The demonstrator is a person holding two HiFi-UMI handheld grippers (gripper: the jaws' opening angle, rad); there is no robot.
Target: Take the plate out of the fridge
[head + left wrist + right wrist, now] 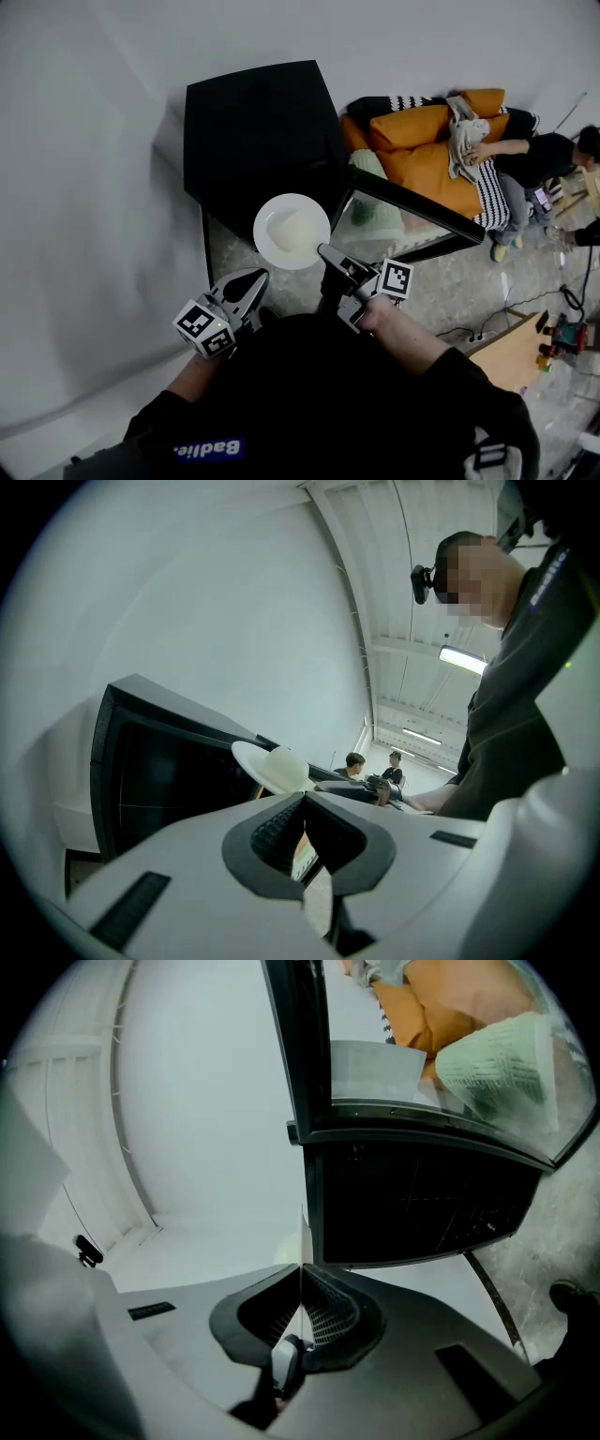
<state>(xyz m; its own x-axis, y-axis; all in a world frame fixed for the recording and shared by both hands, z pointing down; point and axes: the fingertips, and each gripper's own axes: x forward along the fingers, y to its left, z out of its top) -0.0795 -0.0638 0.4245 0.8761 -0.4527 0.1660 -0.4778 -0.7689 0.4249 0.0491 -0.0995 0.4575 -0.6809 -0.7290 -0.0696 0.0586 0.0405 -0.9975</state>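
A white plate [292, 232] with a pale mound of food hangs in the air in front of the small black fridge [253, 131]. My right gripper [325, 251] is shut on the plate's near rim. In the right gripper view the plate [303, 1237] shows edge-on as a thin line between the closed jaws [301, 1269]. The fridge's glass door [412, 211] stands open to the right. My left gripper [258, 277] hovers below and left of the plate, shut and empty. In the left gripper view [305, 797] the plate [272, 766] floats beyond the jaw tips, beside the fridge [159, 761].
The open door [412, 1194] fills the space just right of my right gripper. An orange sofa [441, 141] with a person lying on it stands behind the fridge at the right. Cables and a wooden board [511, 352] lie on the floor at the right. A white wall runs along the left.
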